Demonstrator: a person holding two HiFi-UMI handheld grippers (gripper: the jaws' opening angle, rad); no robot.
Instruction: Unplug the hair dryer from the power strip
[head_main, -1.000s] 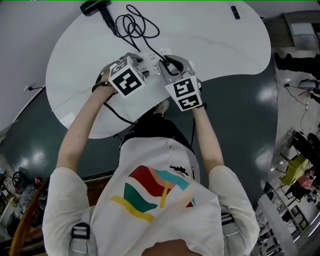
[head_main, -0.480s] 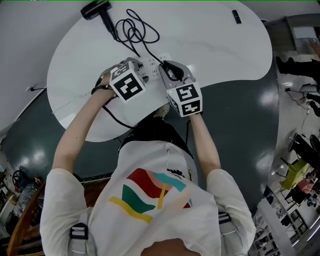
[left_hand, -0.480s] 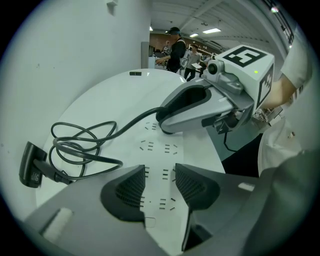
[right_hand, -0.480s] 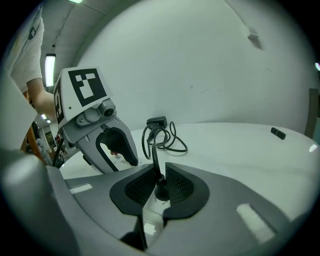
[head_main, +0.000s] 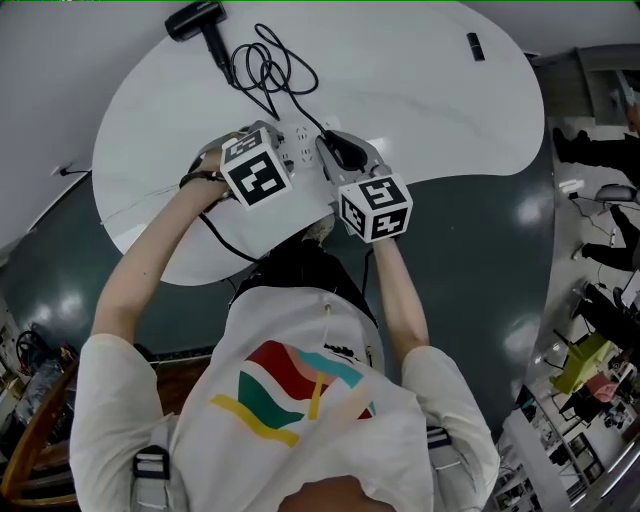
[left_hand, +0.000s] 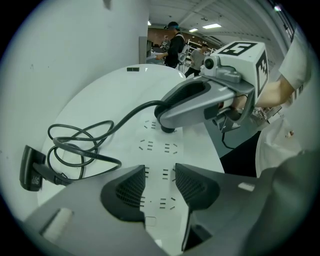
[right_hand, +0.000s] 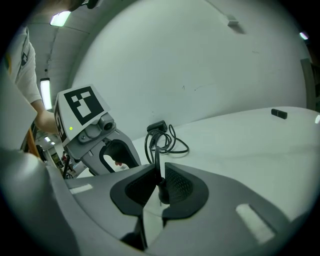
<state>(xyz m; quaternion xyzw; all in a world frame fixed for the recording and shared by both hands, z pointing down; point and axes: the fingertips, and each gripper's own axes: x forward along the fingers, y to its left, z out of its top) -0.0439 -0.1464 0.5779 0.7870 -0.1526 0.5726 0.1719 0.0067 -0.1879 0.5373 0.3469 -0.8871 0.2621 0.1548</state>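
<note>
Black plug (right_hand: 162, 192) upright in the white power strip (left_hand: 156, 159)

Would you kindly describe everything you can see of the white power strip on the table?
The white plastic power strip is a long flat bar with rows of slotted sockets, lying flat on the white table. The left tongs stand open over its near end, tips on or just above its top. At its far end a black plug stands in a socket, between the closing jaws of the right tongs.
</note>
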